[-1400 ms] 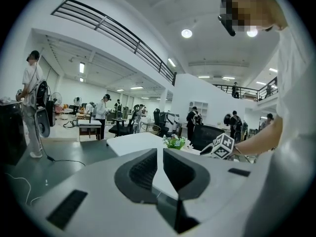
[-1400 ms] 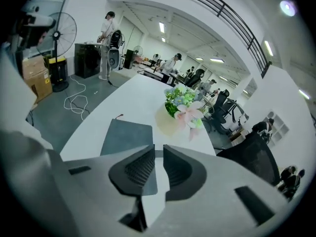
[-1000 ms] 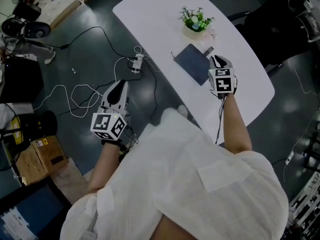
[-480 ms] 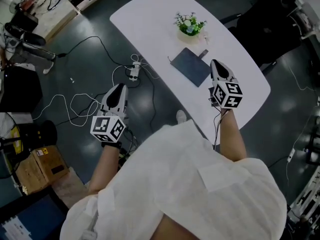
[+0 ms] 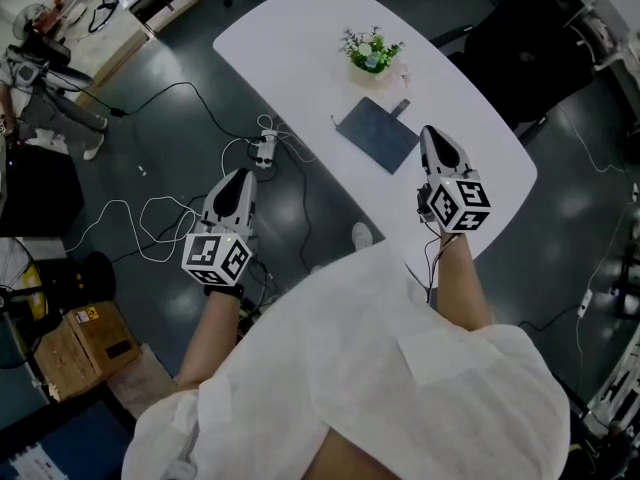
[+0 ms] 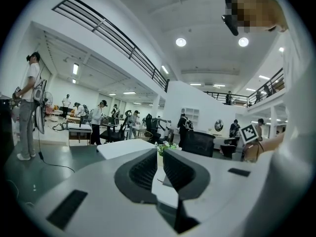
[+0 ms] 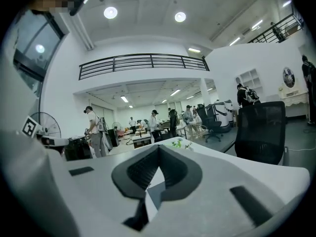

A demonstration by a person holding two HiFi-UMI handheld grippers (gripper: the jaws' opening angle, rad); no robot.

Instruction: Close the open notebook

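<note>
notebook [image 5: 375,135] closed, flat on white table [image 5: 300,38] | right gripper [image 5: 431,134] jaws pressed together, empty, near notebook | left gripper [image 5: 238,177] jaws narrowly apart, empty, over floor

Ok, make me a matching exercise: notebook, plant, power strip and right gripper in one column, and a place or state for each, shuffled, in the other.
1 notebook
2 plant
3 power strip
4 right gripper

A on the floor among cables
B jaws shut, nothing between them
C lying closed on the table
D standing beyond the notebook

Pairs: 1-C, 2-D, 3-A, 4-B
</note>
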